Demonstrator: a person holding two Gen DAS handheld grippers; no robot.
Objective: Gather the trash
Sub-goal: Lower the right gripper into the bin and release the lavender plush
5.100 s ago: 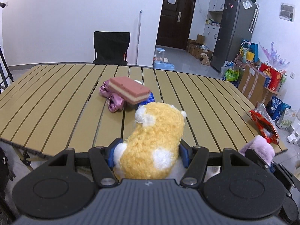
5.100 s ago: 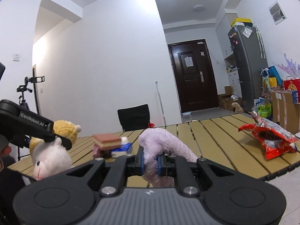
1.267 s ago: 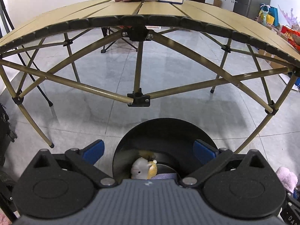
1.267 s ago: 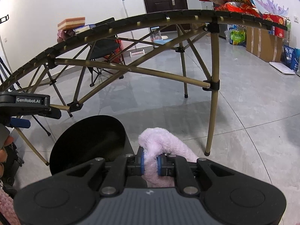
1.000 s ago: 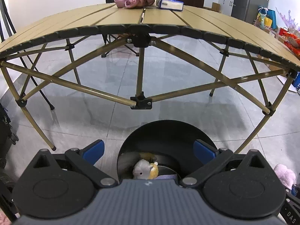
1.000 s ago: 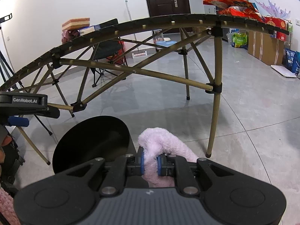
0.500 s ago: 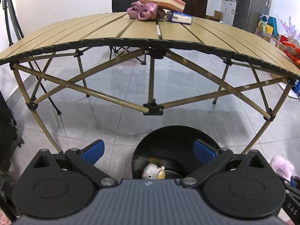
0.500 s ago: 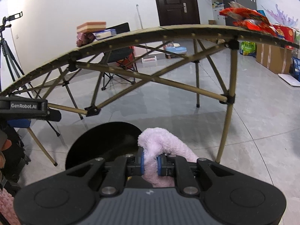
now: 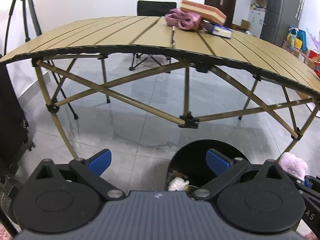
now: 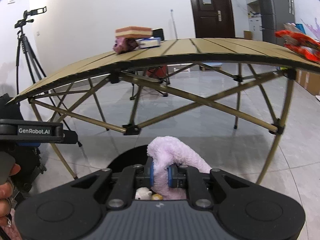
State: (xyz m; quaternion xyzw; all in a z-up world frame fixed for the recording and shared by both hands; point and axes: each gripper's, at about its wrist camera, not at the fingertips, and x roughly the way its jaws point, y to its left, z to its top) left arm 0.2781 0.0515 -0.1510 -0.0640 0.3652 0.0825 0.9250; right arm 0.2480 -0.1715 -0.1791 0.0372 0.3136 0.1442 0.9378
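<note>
A pink plush toy (image 10: 170,160) is clamped between the right gripper's (image 10: 160,173) pads, above a black bin (image 9: 192,160) on the floor that holds a white and yellow plush (image 9: 178,185). The left gripper (image 9: 159,161) stands wide and empty beside it, before the folding table (image 9: 120,34)

"GenRobot.AI" stands in white on the side of the left gripper (image 10: 38,131), readable from the right wrist view.

Bare floor (image 9: 124,120) is lying open ahead of me. The bin (image 9: 202,156) is sitting just below my fingers (image 9: 100,161), its mouth unblocked. The tabletop (image 9: 124,34) and crossed legs (image 9: 188,120) are barring the way beyond.
</note>
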